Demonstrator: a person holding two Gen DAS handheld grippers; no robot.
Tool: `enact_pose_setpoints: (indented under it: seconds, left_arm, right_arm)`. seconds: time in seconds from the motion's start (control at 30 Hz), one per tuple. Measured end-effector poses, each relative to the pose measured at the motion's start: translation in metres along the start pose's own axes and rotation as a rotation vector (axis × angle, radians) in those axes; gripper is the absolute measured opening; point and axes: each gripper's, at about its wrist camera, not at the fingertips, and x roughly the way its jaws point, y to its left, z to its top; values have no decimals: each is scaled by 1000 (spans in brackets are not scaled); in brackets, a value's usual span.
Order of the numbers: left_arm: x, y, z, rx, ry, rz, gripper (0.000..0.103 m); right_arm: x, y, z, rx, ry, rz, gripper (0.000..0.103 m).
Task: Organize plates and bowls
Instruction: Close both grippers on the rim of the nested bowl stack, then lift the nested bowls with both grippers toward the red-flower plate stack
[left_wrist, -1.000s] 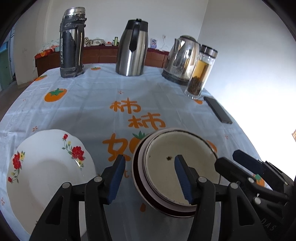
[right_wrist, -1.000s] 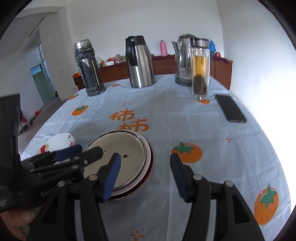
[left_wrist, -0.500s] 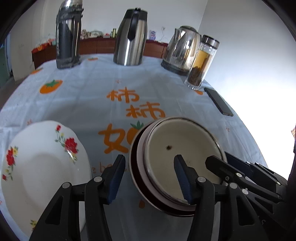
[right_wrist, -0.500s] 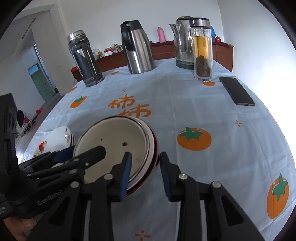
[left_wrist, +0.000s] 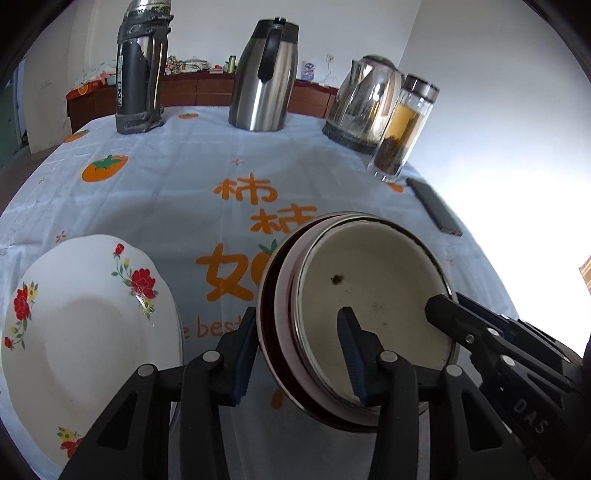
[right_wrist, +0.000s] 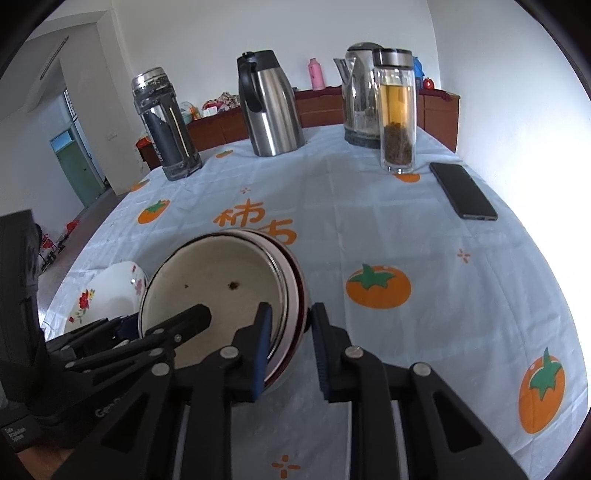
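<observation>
White china first: the flowered plate (left_wrist: 88, 332) lies flat on the tablecloth (left_wrist: 184, 184) at the left, just beside the stacked bowls (left_wrist: 369, 288). Both tools straddle that stack's rim, the left gripper (left_wrist: 299, 354) on its left edge, the right gripper (right_wrist: 290, 349) on its right, jaws narrowed around it (actual contact I cannot tell). Uneven lifting could tilt the nested bowls, letting the inner one slide out onto the plate
</observation>
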Motion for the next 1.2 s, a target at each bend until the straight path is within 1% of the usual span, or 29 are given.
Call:
enact_pose_setpoints:
  seconds: [0.13,0.2,0.5,0.7,0.87,1.2]
  left_arm:
    - [-11,-1,2,-3,-28,-15,46]
    - [-13,0,2,-2,-35,-11,46]
    - [-31,10,7,-37,-61,-18,45]
    - [-47,23,9,-65,-63,5,45]
    - [-59,37,8,-93,-86,21,45]
    - [-78,52,3,-111,-103,49,45]
  right_arm:
    - [-2,1,4,-11,3,-1,22]
    - [-1,1,4,-3,4,11,22]
    - [-13,18,12,-36,-15,23,22]
    - [-14,35,19,-64,-2,60,22]
    - [-16,51,20,-94,-6,83,22]
    - [-19,74,19,-123,-10,113,22]
